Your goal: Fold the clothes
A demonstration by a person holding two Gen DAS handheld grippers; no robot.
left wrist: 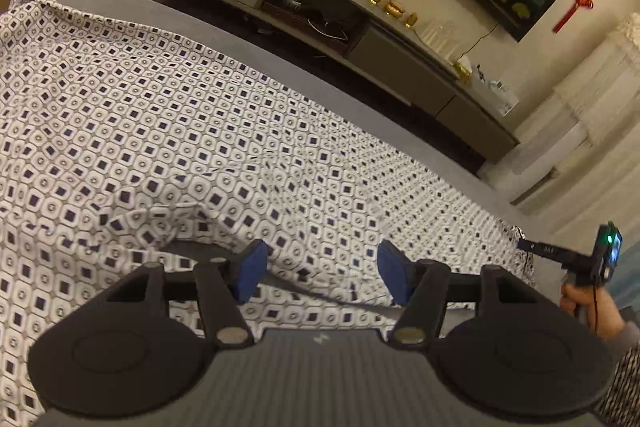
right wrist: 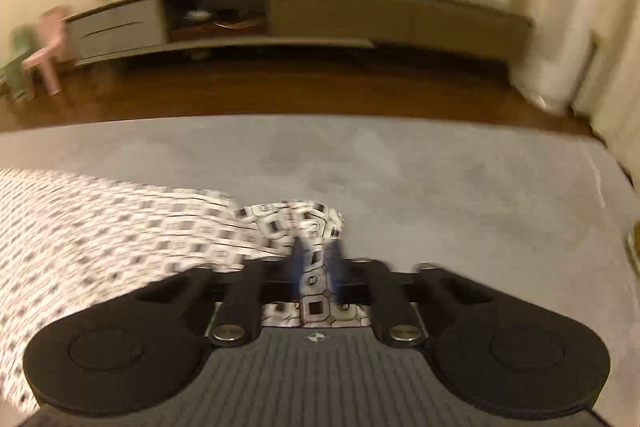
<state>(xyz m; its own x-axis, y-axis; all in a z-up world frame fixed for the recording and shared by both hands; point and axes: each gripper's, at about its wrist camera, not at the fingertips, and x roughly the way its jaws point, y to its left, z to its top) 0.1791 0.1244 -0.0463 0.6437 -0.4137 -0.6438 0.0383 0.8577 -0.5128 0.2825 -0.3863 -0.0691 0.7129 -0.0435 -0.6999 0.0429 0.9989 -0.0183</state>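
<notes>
barely begun, i judge: patterned garment (left wrist: 168, 115) lies spread unfolded on the grey surface (right wrist: 440, 179), my right gripper (right wrist: 316, 259) clamped on its edge, left gripper (left wrist: 320, 267) agape and empty.

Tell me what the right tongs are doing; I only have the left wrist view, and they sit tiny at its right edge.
Observer: The right tongs are shut on a bunched edge of the patterned garment.
Operator: Say what lies ahead of them.
Observer: Bare grey surface; the cloth ends at the pinch and spreads only to its left.
Operator: Report the picture quality there.
Observer: It is motion-blurred, though the blue pads show pressed on the fabric.
Operator: Give me the left tongs too.
Observer: The left tongs are open above the cloth, gripping nothing.
</notes>
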